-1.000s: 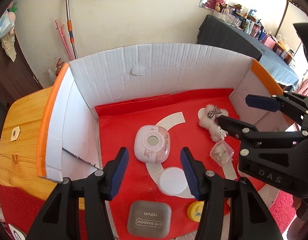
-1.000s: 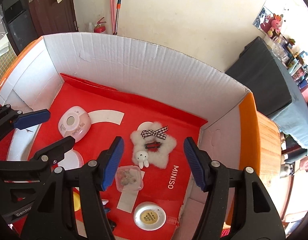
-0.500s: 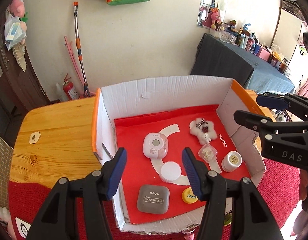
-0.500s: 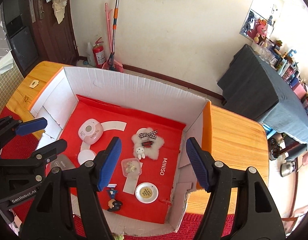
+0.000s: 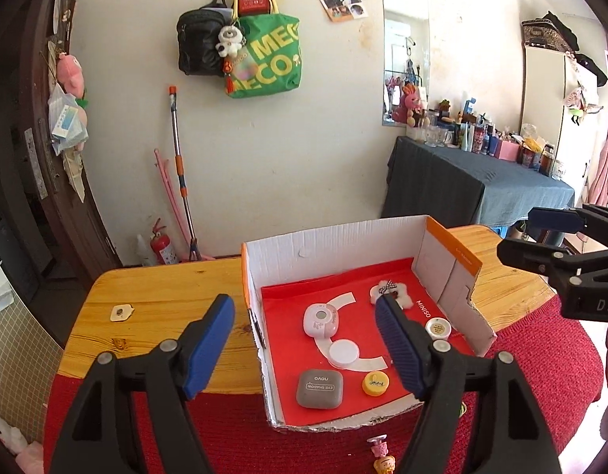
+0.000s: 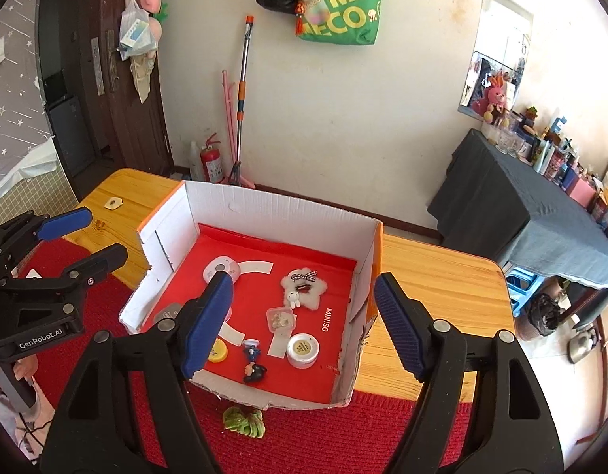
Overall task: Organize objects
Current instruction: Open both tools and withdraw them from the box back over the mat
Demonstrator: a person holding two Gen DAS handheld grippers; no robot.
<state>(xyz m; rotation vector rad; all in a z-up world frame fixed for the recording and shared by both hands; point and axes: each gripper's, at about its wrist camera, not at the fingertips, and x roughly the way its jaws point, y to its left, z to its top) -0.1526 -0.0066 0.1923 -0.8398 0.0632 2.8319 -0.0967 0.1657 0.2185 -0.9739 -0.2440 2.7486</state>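
An open cardboard box (image 5: 327,245) (image 6: 264,209) with a red floor sits on the wooden table. Inside lie a pink round case (image 5: 321,319) (image 6: 221,268), a white disc (image 5: 344,352), a grey eye-shadow case (image 5: 319,388), a yellow cap (image 5: 375,383) (image 6: 217,351), a white jar (image 5: 437,328) (image 6: 303,349), a fluffy white bow clip (image 5: 399,294) (image 6: 304,286), a clear small box (image 6: 280,319) and a small dark figure (image 6: 253,359). My left gripper (image 5: 304,351) and right gripper (image 6: 300,328) are both open and empty, held high above and in front of the box.
A red mat (image 5: 185,426) covers the table's near part. On it lie a green leaf clip (image 6: 242,420) and small toy figures (image 5: 381,456). A small tag (image 5: 121,312) lies on the wood. A dark-clothed side table (image 5: 474,193) stands far right.
Both grippers have pulled up and back from inside the box. The box now looks smaller and the room's wall is in view. Both stay open and empty.
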